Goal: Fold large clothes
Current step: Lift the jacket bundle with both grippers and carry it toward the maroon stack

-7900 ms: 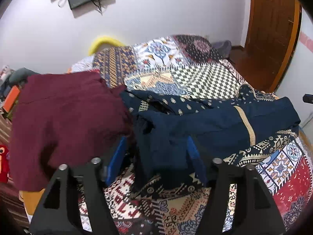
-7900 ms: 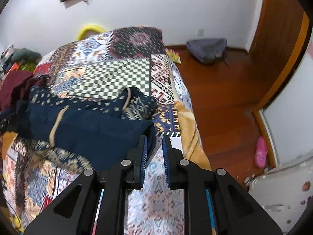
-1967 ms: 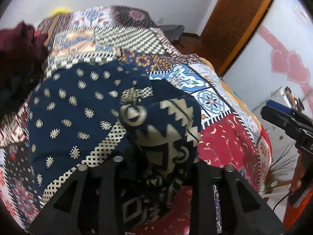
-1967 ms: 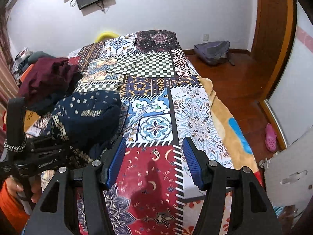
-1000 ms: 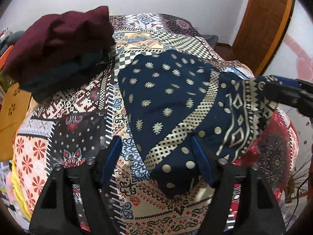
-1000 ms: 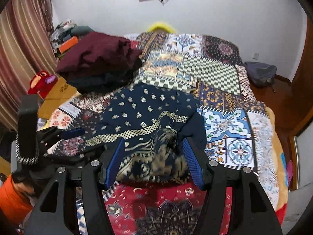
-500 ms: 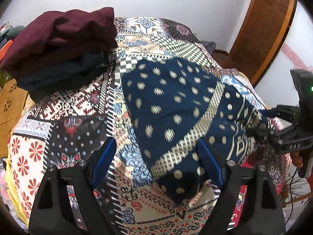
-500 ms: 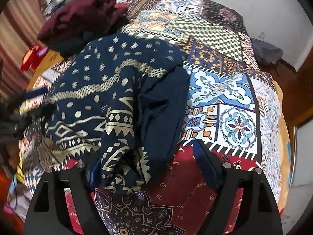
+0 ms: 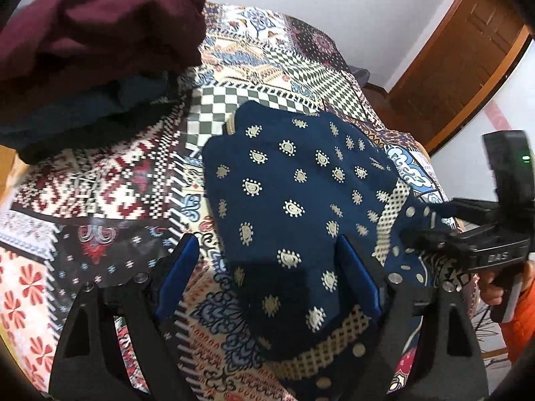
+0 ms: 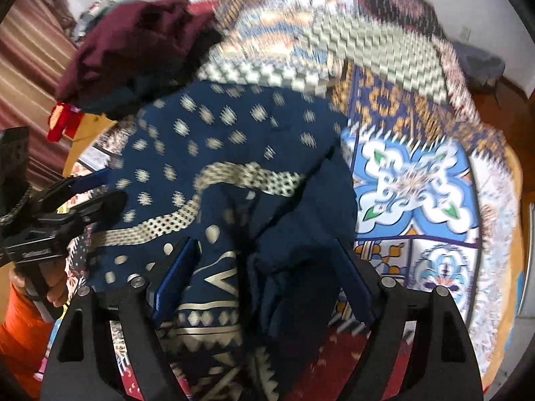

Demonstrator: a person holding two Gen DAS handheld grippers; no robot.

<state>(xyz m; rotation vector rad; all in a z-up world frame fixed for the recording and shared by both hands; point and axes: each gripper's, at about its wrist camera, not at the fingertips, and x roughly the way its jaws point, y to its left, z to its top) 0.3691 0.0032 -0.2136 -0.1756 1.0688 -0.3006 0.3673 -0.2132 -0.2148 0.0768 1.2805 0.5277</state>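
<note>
Garment: the navy printed garment [image 9: 294,193] lies spread over the near part of the bed [image 9: 100,180], its patterned border bunched toward the near right edge.
Left gripper: your left gripper [image 9: 267,277] is wide open above the garment's near edge, with nothing between the fingers.
Right gripper: your right gripper [image 10: 264,284] is also spread wide, holding nothing; the rumpled border and a plain navy fold lie between and below its fingers. This view is blurred.
Handling: you are likely dealing with soft, light, limp cloth that sags and slides, so thin layers may slip out of a shallow pinch.
Where to grip: take the border corners at the near edge, one per gripper, pinching all layers.
Containers: none visible; a maroon garment [image 9: 100,23] sits on a dark pile [image 9: 83,113] at the bed's far left corner, well apart.
</note>
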